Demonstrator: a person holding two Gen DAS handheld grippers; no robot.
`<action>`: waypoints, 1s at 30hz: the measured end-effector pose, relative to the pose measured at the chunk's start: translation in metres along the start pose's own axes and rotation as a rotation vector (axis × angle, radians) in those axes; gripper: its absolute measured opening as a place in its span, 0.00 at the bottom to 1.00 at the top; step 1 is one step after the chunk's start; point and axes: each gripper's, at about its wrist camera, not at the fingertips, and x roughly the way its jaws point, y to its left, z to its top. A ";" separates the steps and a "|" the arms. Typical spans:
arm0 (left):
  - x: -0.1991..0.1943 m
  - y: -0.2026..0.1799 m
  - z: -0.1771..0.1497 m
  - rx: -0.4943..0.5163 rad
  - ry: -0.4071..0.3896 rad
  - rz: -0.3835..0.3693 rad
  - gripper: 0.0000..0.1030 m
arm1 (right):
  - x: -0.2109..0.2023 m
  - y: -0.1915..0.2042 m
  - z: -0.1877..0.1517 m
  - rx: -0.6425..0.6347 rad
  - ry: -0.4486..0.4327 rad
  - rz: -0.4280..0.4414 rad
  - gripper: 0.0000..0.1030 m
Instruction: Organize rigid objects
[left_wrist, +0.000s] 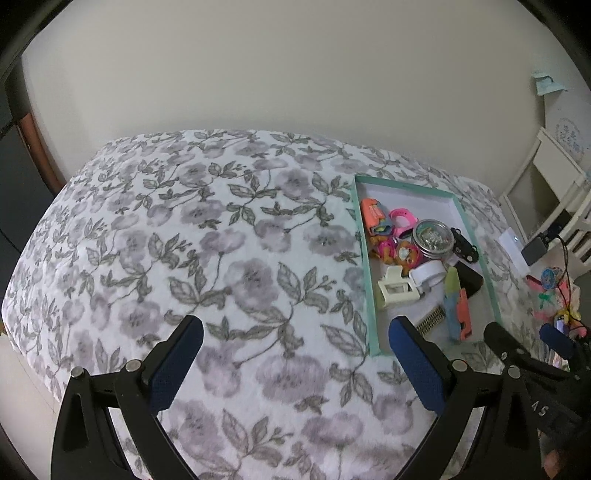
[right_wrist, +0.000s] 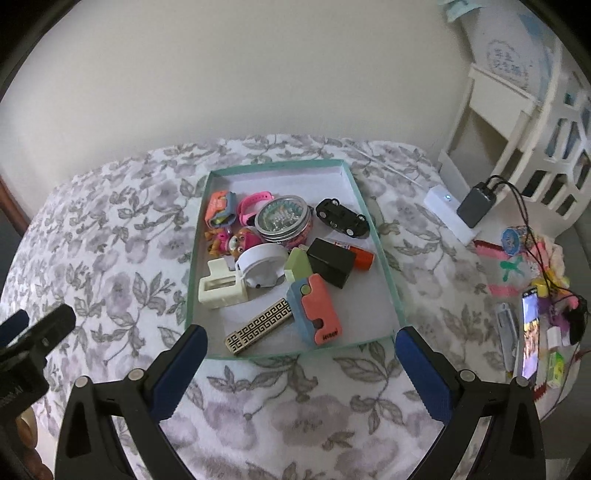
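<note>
Both grippers, left (left_wrist: 295, 332) and right (right_wrist: 301, 341), are hovering spread and empty, while the toys are already lying inside the tray (right_wrist: 384, 271).

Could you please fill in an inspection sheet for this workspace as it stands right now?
Surface: floral bedspread.
Job's things: teal tray holding black toy car, round tin, cream hair clip, patterned bar, black box.
Clutter: phone and small toys beside the tray.
Grippers: left gripper open, empty; right gripper open, empty.
Cables: black leads from power bank.
Surroundings: plain wall, white shelf.
</note>
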 end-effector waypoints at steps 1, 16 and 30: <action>-0.003 0.003 -0.003 -0.002 -0.003 -0.002 0.98 | -0.005 0.000 -0.003 0.000 -0.007 -0.005 1.00; -0.038 0.016 -0.037 0.025 -0.077 0.046 0.98 | -0.049 0.000 -0.036 -0.031 -0.088 -0.037 1.00; -0.045 0.012 -0.057 0.070 -0.086 0.066 0.98 | -0.062 -0.001 -0.057 -0.048 -0.116 -0.033 1.00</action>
